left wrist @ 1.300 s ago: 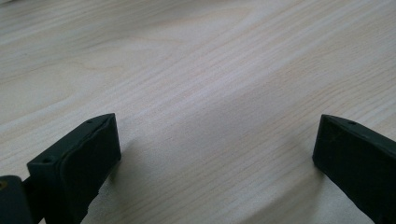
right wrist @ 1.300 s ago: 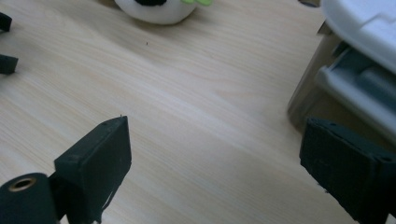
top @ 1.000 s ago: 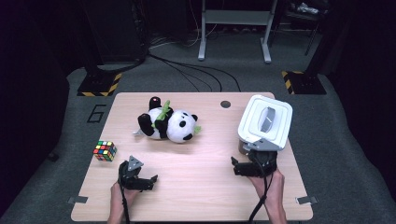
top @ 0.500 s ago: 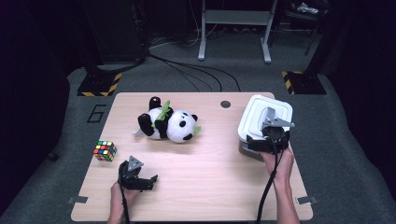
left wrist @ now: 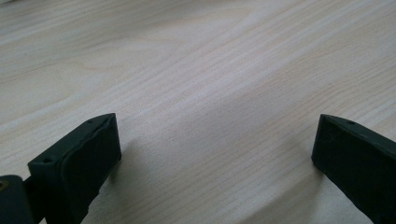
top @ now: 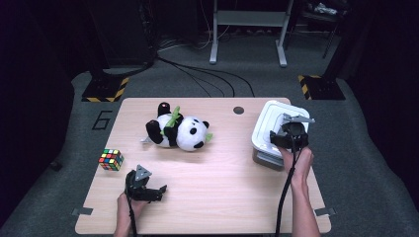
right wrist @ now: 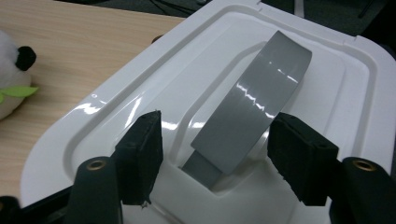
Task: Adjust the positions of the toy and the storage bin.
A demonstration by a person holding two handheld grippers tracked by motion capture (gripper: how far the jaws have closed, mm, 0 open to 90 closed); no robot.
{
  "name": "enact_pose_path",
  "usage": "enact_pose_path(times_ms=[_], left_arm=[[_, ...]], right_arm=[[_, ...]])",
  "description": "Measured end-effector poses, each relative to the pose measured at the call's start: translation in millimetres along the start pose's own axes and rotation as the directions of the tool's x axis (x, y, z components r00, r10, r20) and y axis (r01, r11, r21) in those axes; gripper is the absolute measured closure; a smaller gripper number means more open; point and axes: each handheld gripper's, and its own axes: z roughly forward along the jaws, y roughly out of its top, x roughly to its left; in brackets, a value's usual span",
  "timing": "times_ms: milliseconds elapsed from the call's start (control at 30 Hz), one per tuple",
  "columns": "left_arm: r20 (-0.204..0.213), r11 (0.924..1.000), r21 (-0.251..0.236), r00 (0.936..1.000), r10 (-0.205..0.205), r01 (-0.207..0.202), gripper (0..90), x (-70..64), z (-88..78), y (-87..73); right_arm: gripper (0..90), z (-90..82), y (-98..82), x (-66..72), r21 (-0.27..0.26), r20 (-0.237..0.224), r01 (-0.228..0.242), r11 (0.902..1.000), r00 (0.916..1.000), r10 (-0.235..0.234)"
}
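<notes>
Handle: grey arched plastic strap handle (right wrist: 254, 116), rising from a recess at the middle of the lid; it stands proud so that something can close around it.
Lid: white moulded plastic lid with rounded corners (right wrist: 116, 121), seated on its box, the stepped rim apparently holding it in place.
Box: white lidded plastic storage box (top: 267, 143), at the right edge of the surface, near the person's right side and so within easy reach of that hand.
Right gripper: right gripper (right wrist: 217, 156), brought over the lid with one jaw on each side of the handle; the jaws have just been closing and now stand about half open, the handle between them but the pads not yet pressing on it. Judged to be lining up a grasp to lift the lid.
Left gripper: left gripper (left wrist: 212, 161), low over bare wood at the near left, jaws wide apart and holding nothing; seemingly parked clear of the work.
Surface: pale wood-grain rectangular surface (top: 222, 182).
Soft toy: black-and-white plush panda with green leaf (top: 180, 132), lying left of the box, well apart.
Cube: multicoloured puzzle cube (top: 110, 159), near the left edge.
</notes>
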Motion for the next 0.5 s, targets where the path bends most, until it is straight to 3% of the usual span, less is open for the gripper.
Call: enact_pose_path(times_ms=[200, 500], left_arm=[[0.0, 1.0, 0.0, 1.0, -0.001, 0.001, 1.3, 0.0, -0.1, 0.0], [-0.006, 1.0, -0.007, 1.0, -0.003, 0.003, 1.4, -0.3, 0.5, -0.3]], right_arm=[[47.8, 7.8, 1.8, -1.3, 0.012, 0.029, -0.003, 0.9999, 0.9996, 0.002], [54.4, 9.5, 0.9, -6.3, 0.004, -0.014, -0.012, 0.9999, 0.9998, 0.012]])
